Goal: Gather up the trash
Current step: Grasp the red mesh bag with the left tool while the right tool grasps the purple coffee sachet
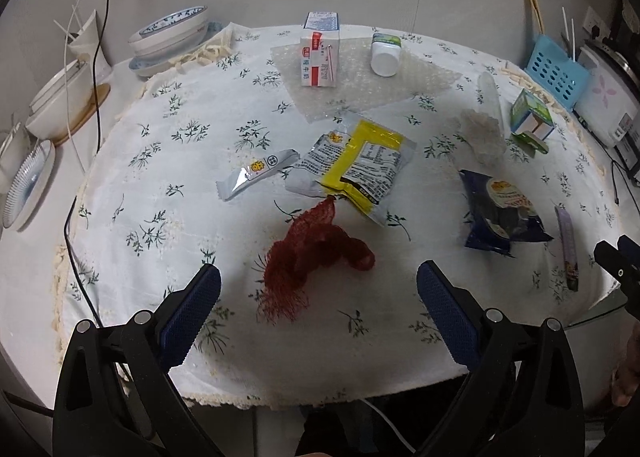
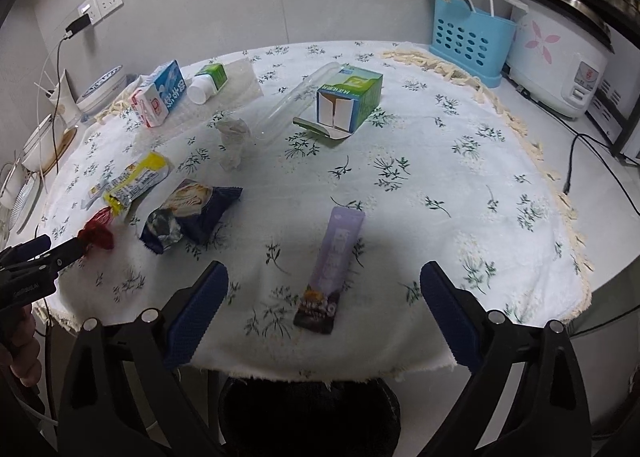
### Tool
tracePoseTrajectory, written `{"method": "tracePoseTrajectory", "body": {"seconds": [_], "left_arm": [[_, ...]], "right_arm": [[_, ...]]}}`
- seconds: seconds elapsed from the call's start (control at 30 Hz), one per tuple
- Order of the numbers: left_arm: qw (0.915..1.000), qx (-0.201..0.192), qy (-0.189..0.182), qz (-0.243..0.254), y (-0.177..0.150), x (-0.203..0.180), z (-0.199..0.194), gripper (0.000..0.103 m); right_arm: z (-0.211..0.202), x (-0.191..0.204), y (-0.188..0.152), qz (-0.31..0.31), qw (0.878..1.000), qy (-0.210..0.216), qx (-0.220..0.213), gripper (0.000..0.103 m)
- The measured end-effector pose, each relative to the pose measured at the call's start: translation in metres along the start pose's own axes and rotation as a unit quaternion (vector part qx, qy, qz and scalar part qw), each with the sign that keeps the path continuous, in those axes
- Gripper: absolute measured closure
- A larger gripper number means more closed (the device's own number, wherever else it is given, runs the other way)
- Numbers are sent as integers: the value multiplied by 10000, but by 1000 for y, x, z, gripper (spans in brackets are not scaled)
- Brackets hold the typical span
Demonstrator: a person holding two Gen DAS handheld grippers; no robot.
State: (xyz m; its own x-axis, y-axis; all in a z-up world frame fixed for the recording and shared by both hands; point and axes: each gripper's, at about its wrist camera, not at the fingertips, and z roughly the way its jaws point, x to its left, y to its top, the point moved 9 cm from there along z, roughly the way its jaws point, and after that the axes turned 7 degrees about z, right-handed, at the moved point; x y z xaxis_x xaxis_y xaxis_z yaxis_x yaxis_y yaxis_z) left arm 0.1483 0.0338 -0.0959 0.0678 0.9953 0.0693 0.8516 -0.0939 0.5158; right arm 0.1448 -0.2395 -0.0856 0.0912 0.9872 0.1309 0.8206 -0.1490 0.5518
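Left wrist view: the left gripper [image 1: 319,289] hangs over the near edge of the round table draped in a white floral-print tablecloth [image 1: 160,161], its blue-padded jaws spread wide and holding nothing. Straight ahead, between the line of the two fingers, lies the crumpled red mesh produce net [image 1: 320,253]; its long axis runs from the frayed near-left end up toward the far right, where it touches the flattened yellow-and-white foil snack wrapper [image 1: 360,165]. A small silver sachet [image 1: 258,173] lies just left of that wrapper, and a dark blue snack bag [image 1: 498,213] sits well to the right.

Right wrist view: the right gripper [image 2: 324,297] is likewise wide open and empty. Before it, between the finger lines and slightly right of centre, lies a long lilac sachet with a dark printed end [image 2: 332,269], its long axis nearly along the gripper's own forward direction, dark end nearest.

Judgement: the net is the left gripper's nearest piece and the lilac sachet the right's. The net would likely be taken with a short forward descent; the sachet, lying flat and lengthwise, probably calls for closing across its narrow width.
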Motion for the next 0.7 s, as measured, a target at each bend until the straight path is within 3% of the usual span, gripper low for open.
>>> {"method": "tracePoseTrajectory", "body": {"seconds": [0.43,0.7], "left_arm": [[9986,461,-245,87,4,10,51,15],[9977,540,-371,145,4,2,49,31]], "right_arm": [[52,12,5,314,9984,-77,464,33],[59,5,4,513,9970,-257,523,50]]}}
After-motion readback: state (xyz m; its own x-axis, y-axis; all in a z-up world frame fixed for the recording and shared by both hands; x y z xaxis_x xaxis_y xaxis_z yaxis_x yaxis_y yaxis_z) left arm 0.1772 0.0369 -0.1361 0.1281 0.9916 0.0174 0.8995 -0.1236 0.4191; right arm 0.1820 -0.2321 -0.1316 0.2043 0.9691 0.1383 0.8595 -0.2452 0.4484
